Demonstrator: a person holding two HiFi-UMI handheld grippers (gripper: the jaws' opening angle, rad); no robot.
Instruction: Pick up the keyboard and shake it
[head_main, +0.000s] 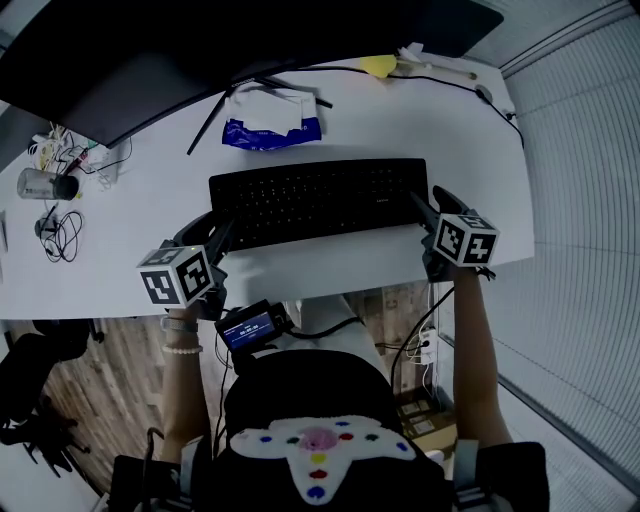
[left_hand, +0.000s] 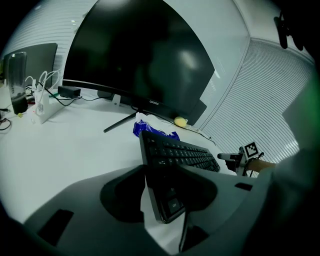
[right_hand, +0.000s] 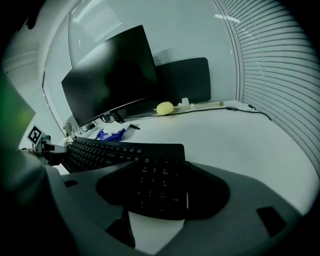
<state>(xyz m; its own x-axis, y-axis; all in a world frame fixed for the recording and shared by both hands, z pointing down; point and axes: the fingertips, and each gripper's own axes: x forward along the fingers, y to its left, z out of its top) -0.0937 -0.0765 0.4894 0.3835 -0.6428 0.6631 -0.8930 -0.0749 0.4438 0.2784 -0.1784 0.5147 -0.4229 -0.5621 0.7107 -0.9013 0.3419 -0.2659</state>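
Keyboard (head_main: 318, 200) long axis left-right, left tool (head_main: 218, 238) clamped on one end, right tool (head_main: 430, 205) spread around the other

Bare desk (head_main: 320, 268) before the keyboard (head_main: 320, 200); blue packet (head_main: 272, 130) and monitor (head_main: 200, 50) close behind

This is looking like an office: a curved monitor (head_main: 200, 50) and keyboard (head_main: 320, 200) are sitting on a white desk (head_main: 420, 120) beside window blinds (head_main: 590, 200).
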